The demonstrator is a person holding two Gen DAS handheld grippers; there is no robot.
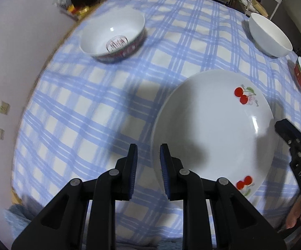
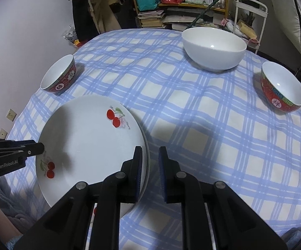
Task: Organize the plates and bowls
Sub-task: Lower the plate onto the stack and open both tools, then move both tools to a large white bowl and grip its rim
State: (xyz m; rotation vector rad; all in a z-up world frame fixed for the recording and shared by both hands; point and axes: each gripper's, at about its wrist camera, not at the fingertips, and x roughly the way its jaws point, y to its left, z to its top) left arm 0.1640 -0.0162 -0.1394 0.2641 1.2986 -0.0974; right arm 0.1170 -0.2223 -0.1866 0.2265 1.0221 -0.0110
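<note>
Near, the left gripper [image 1: 148, 160] and right gripper [image 2: 150, 162] straddle opposite rims of the stacked cherry plates [image 2: 87, 145], jaws slightly apart, clamping nothing. Farther off, 3 bowls [image 2: 214, 48] sit scattered, probably unsorted.

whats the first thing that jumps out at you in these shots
The big white cherry plate near the table's front edge grabs the eye first; in the right wrist view a second rim shows just under it, so it seems to sit on another plate. The left gripper and right gripper flank it at opposite rims, neither visibly clamped on it. Farther back on the blue checked tablecloth stand a plain white bowl and two red patterned bowls.
</note>
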